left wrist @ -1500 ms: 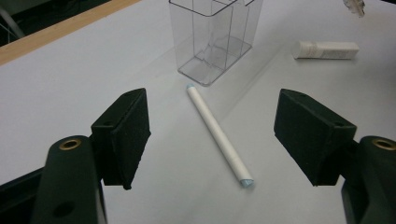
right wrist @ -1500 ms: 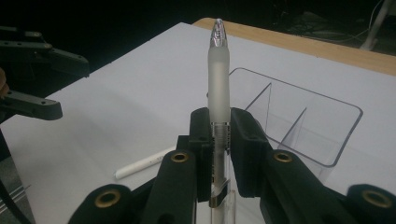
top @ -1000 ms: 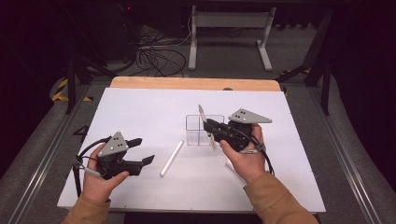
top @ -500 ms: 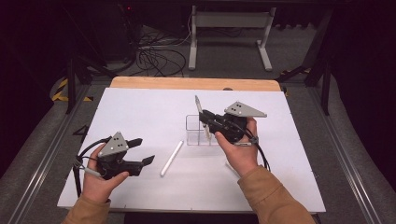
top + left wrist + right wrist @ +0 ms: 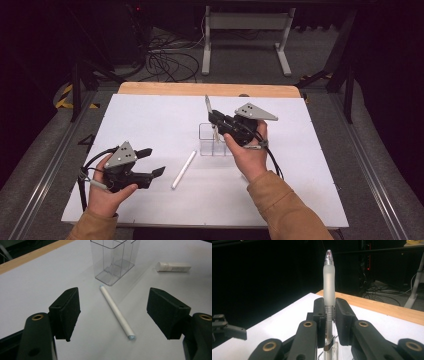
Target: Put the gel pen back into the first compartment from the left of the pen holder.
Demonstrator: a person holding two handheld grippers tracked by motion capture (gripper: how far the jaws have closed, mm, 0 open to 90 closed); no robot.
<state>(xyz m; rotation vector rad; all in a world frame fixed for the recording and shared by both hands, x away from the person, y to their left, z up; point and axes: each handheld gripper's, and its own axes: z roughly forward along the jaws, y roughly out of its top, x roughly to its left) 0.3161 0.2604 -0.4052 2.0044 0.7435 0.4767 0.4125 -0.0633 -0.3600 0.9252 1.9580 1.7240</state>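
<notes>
Frosted pen (image 5: 329,282) upright, lower end in clear organizer (image 5: 212,140)

clear organizer (image 5: 212,140) mid-table, white pen (image 5: 183,169) lying just before it, bare table (image 5: 150,115) left

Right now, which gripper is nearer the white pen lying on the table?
Left. The left gripper hovers open just short of the white pen; the right gripper holds another pen above the clear organizer.

Pen (image 5: 329,285) lower end cut off; clear organizer (image 5: 113,260) top cropped, perhaps compartmented.
</notes>
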